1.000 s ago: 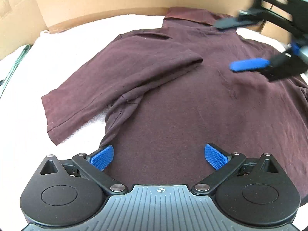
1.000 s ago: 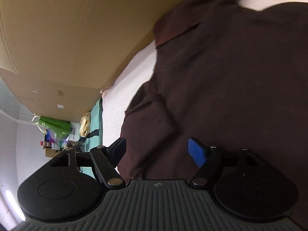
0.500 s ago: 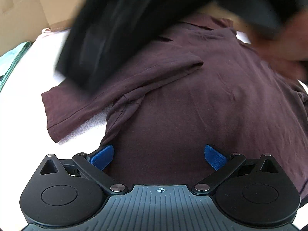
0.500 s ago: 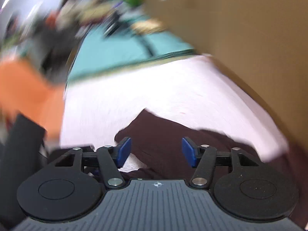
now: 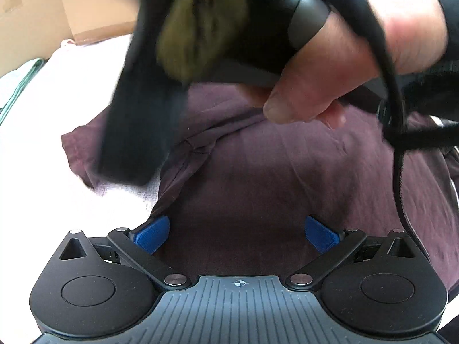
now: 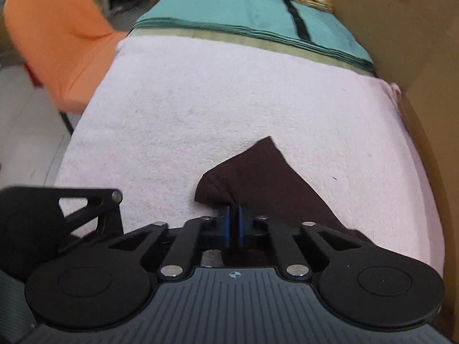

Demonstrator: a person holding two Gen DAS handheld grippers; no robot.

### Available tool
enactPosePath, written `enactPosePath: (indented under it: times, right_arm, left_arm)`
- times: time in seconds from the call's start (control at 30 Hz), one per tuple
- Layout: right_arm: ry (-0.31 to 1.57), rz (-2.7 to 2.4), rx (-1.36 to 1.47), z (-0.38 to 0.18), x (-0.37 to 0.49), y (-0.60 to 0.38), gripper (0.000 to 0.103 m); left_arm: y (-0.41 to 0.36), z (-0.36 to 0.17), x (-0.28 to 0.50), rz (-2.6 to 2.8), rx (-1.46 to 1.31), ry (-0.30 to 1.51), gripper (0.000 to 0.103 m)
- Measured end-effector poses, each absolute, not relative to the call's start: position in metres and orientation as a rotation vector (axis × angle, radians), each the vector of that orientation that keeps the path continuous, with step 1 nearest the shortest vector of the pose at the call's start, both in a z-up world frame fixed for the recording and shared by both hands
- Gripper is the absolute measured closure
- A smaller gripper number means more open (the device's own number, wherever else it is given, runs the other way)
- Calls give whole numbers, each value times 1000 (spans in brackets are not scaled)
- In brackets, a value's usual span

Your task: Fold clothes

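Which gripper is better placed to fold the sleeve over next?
Right. The right gripper has just closed on the shirt sleeve, while the left gripper stands open over the shirt's body.

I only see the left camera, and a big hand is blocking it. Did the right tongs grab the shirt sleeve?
Observer: Yes. The right tongs have just closed and are pinching the maroon sleeve.
Operator: What's past the towel that way?
Observer: An orange chair stands by its far left corner.
Operator: Anything else?
Observer: A black strap runs across the teal cloth beyond the towel.
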State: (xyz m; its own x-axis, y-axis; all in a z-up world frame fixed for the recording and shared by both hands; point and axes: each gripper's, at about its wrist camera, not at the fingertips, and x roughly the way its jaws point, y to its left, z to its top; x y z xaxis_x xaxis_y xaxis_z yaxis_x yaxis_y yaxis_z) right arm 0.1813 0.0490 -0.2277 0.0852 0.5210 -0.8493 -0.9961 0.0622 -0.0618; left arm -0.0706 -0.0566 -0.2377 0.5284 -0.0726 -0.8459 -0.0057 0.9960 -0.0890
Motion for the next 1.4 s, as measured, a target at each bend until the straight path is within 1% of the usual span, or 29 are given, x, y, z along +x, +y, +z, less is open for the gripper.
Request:
enactPosePath:
  times: [0.13, 0.2, 0.27, 0.33, 0.43, 0.5, 0.63, 0.73, 0.83, 0.87, 0.9, 0.93, 0.97, 1.03, 1.13, 1.23, 1.27, 1.3, 1.33, 1.37, 1.4]
  right_arm:
    - [939, 1146, -245, -211, 236, 3, 98]
    - [971, 1027, 60, -204, 259, -40, 98]
    - [944, 896, 354, -195, 273, -93, 98]
    - [876, 769, 610, -189, 274, -151, 98]
    - [804, 546, 872, -195, 254, -227, 98]
    - [791, 415, 891, -200, 233, -259, 98]
    - [828, 241, 806, -216, 200, -293, 97]
    - [843, 171, 786, -229, 191, -303, 97]
    - [862, 148, 820, -239, 194, -305, 94]
    - [872, 142, 842, -243, 196, -305, 87]
    - [878, 139, 870, -246, 198, -305, 64]
    - [882, 138, 905, -250, 201, -307, 47]
    - [884, 134, 940, -253, 204, -308, 26]
    - [883, 115, 993, -258, 207, -311, 26]
    - [890, 78, 1024, -264, 215, -313, 26]
    - [899, 65, 1082, -268, 219, -315, 30]
    - [905, 71, 1097, -271, 221, -315, 44]
    - [920, 79, 1099, -273, 225, -314, 73]
    - [938, 79, 1084, -274, 230, -311, 87]
    - [942, 82, 1066, -272, 233, -310, 98]
    - [933, 95, 1051, -268, 237, -308, 98]
  left_arm:
    - [-58, -238, -69, -42, -78, 1015, 0]
    - [-59, -238, -68, -45, -74, 1019, 0]
    - [-57, -238, -68, -49, -78, 1022, 0]
    - [-52, -239, -67, -53, -86, 1025, 0]
    - [-52, -237, -64, -57, -84, 1035, 0]
    - [-51, -236, -66, -61, -75, 1044, 0]
    - [-48, -234, -64, -72, -69, 1065, 0]
    - [-46, -232, -62, -76, -65, 1084, 0]
    - [-42, -229, -58, -79, -77, 1108, 0]
    - [-42, -228, -54, -80, -93, 1112, 0]
    - [-46, -229, -48, -80, -109, 1113, 0]
    - [-47, -227, -45, -82, -120, 1108, 0]
    - [-47, -225, -44, -85, -129, 1101, 0]
    - [-50, -218, -40, -97, -123, 1084, 0]
    - [-57, -208, -38, -138, -92, 1052, 0]
    - [-66, -199, -37, -197, -70, 1022, 0]
    - [-69, -197, -36, -221, -72, 1016, 0]
    - [-72, -196, -35, -245, -73, 1009, 0]
    - [-75, -195, -34, -268, -72, 1004, 0]
    - [-79, -194, -33, -290, -67, 999, 0]
    - [-83, -194, -31, -316, -62, 995, 0]
